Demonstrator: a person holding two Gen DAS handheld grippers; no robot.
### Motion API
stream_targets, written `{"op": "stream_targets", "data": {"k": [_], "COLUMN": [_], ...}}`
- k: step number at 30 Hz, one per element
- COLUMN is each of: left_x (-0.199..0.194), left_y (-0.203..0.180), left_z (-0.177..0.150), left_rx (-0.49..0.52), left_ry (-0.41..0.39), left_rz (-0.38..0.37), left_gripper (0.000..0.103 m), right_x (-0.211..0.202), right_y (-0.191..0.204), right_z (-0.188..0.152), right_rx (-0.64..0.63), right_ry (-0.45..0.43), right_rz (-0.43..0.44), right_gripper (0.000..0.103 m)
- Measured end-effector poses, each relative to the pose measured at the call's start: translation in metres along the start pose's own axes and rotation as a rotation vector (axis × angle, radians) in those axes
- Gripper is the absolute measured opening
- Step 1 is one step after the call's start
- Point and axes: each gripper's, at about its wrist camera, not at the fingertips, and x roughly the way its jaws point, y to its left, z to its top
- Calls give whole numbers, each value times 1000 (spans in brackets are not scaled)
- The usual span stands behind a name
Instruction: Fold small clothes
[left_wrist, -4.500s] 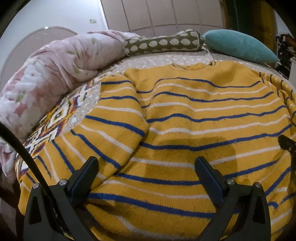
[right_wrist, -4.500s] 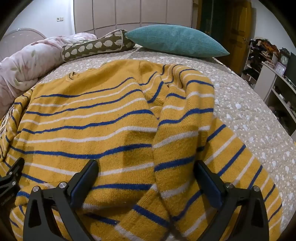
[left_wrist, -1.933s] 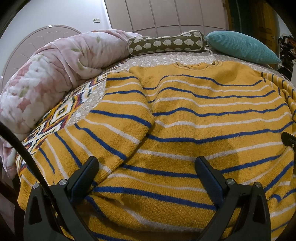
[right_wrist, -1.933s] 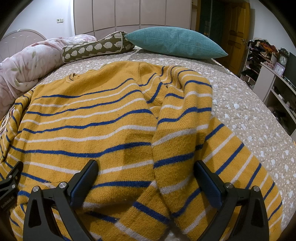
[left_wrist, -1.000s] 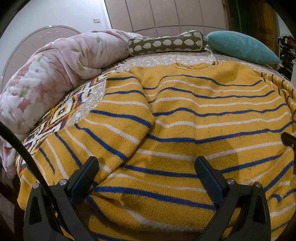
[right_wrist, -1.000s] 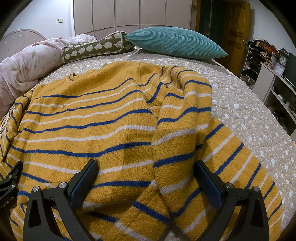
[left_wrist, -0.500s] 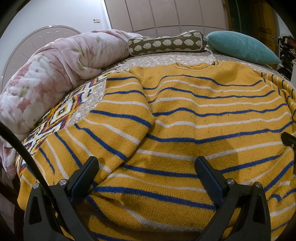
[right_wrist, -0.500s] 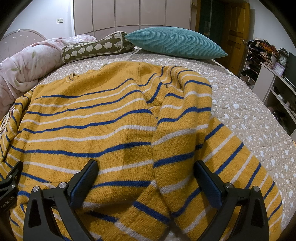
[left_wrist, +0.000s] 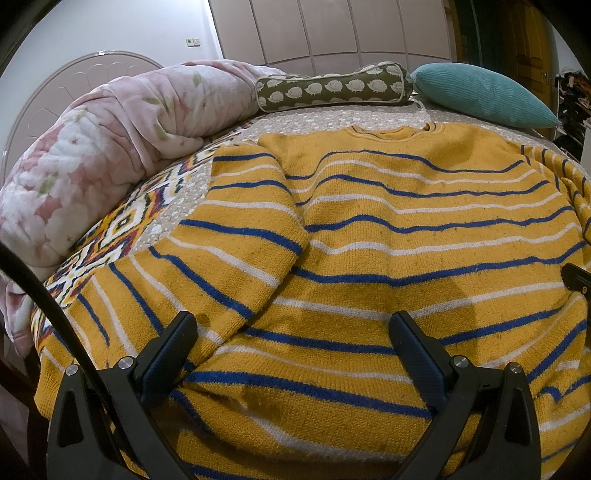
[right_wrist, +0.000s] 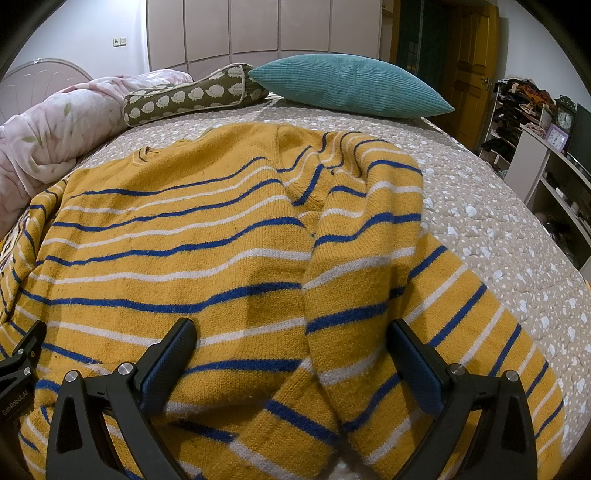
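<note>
A yellow sweater (left_wrist: 388, 229) with blue and white stripes lies flat on the bed, collar at the far end. It also shows in the right wrist view (right_wrist: 192, 236). Its left sleeve (left_wrist: 221, 251) and right sleeve (right_wrist: 369, 266) lie folded down along the body. My left gripper (left_wrist: 291, 332) is open and empty, low over the hem on the left half. My right gripper (right_wrist: 291, 332) is open and empty, low over the hem near the right sleeve. Part of the other gripper shows at each view's edge.
A pink floral quilt (left_wrist: 103, 147) is bunched along the left. An olive bolster (left_wrist: 332, 88) and a teal pillow (right_wrist: 347, 85) lie at the head. A patterned blanket (left_wrist: 122, 221) lies under the left sleeve. Shelves (right_wrist: 546, 162) stand right of the bed.
Since 4.5 s ago the left gripper has drawn back slightly toward the hem. Over the last second nothing has visibly moved.
</note>
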Motion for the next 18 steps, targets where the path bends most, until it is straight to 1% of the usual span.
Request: {"op": "stream_targets", "data": {"k": [6,9,13,14,16,18], "left_x": [0,-1,-4,-7,-15,-26], "left_y": [0,0,7,11,22,46], "left_z": [-1,0,9,12,18,26], "left_rx": [4,5,26,34,25,-20], "left_ry": [0,1,52,66,70,54], "left_rz": [3,-9,-68,-82,-107,-140], "left_gripper": [103,103,103,100,94,93], "right_x": [-1,-1,-1,-1,-1,-1], "right_y": [-1,-1,-1,-1,-1,-1], "right_z": [1,2,2,2,2,2], "right_rx": [2,5,7,7,7,8], "right_ry": [4,4,-1,-1,-2,-3], "right_rz": [3,6,8,8,8,9], "right_gripper": [103,103,103,103,103,103]}}
